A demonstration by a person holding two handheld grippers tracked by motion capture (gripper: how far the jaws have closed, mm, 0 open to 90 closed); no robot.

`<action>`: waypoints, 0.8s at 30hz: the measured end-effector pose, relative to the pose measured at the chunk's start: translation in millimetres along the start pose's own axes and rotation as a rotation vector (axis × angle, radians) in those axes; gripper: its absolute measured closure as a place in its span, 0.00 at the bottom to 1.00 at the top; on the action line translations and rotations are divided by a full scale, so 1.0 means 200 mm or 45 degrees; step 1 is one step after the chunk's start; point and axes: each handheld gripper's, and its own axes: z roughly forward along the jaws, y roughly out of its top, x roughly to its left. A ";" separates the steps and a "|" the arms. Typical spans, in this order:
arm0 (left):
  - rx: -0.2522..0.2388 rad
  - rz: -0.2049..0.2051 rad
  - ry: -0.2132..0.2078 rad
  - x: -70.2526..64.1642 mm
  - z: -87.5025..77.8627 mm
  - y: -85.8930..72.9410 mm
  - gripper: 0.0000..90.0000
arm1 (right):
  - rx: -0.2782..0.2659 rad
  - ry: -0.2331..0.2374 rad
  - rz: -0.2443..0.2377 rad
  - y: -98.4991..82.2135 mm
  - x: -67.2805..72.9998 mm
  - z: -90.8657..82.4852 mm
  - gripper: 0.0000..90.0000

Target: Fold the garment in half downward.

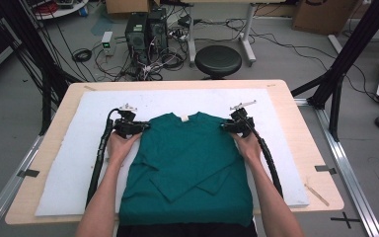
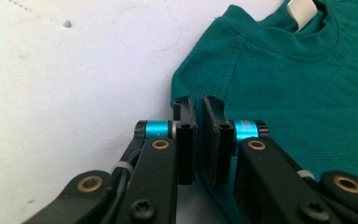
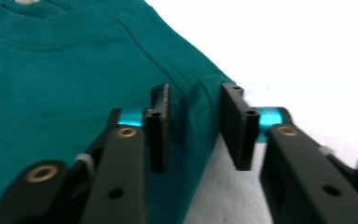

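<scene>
A teal T-shirt (image 1: 187, 158) lies face up on a white foam mat (image 1: 74, 168), with its sleeves folded in and a white neck label (image 1: 184, 117) at the collar. My left gripper (image 1: 145, 127) is at the shirt's left shoulder. In the left gripper view its jaws (image 2: 198, 100) stand almost together, with the edge of the shirt (image 2: 298, 84) pinched between them. My right gripper (image 1: 224, 127) is at the other shoulder. In the right gripper view a raised fold of the shirt (image 3: 198, 121) stands between the parted jaws (image 3: 193, 88), with white mat showing beside the right pad.
The mat covers most of a wooden table (image 1: 316, 148). The shirt's hem hangs over the near edge. Behind the table stand a black stool (image 1: 218, 60), two computer towers (image 1: 145, 29) and loose floor cables. Black frame posts (image 1: 345, 54) rise at the right.
</scene>
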 end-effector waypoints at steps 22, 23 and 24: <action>-0.088 -0.088 -0.003 0.00 -0.07 0.05 0.94 | -0.045 0.087 0.062 0.02 -0.06 -0.05 0.95; -0.103 -0.099 -0.007 0.00 -0.08 0.06 0.94 | -0.040 0.082 0.058 0.03 -0.06 -0.06 0.95; -0.110 -0.104 -0.007 0.00 -0.09 0.07 0.94 | -0.036 0.083 0.055 0.04 -0.07 -0.07 0.95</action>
